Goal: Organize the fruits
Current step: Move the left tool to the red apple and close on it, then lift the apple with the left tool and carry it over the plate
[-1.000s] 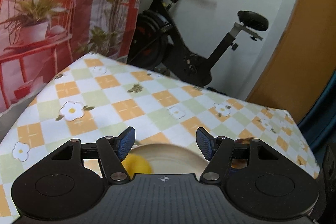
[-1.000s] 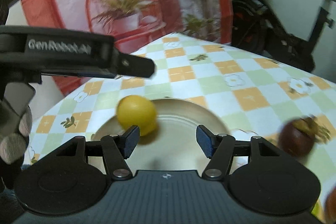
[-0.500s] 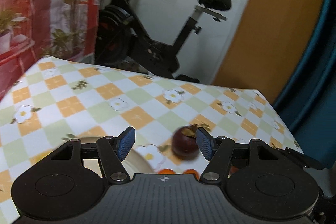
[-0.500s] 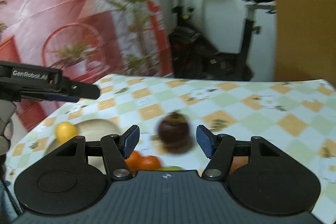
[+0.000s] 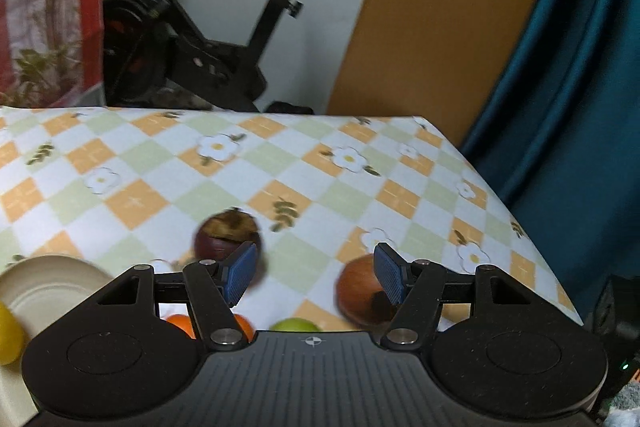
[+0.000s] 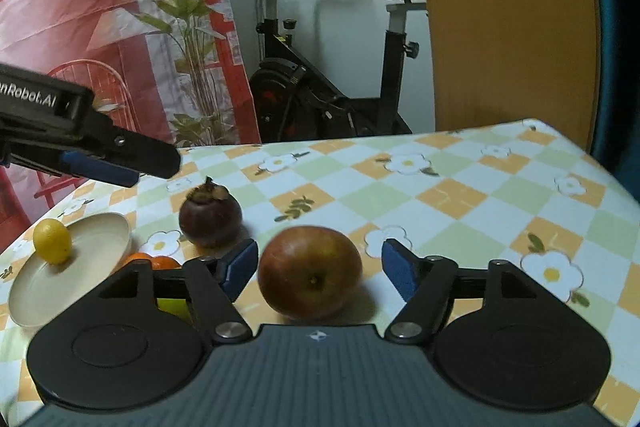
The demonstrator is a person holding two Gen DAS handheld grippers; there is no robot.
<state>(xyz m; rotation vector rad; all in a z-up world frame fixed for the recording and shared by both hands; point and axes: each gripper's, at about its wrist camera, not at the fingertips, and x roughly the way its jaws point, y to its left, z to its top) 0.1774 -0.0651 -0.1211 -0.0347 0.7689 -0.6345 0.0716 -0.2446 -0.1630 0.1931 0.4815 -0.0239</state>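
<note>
A reddish-brown apple (image 6: 310, 271) lies on the checked tablecloth between the open fingers of my right gripper (image 6: 318, 269); it also shows in the left wrist view (image 5: 358, 289). A dark purple mangosteen (image 6: 210, 217) stands behind it to the left, also in the left wrist view (image 5: 226, 235). A yellow lemon (image 6: 52, 241) sits on the beige plate (image 6: 96, 247). Oranges (image 6: 150, 262) and a green fruit (image 5: 295, 325) lie beside the plate. My left gripper (image 5: 316, 277) is open and empty above the fruits.
The left gripper's body (image 6: 84, 141) hangs over the table's left side in the right wrist view. An exercise bike (image 6: 320, 83) stands behind the table. The table's right edge (image 5: 520, 215) runs along a blue curtain (image 5: 568, 75).
Both grippers have swung right, from the plate and lemon toward the mangosteen and apple. The apple now lies between the right gripper's fingers.
</note>
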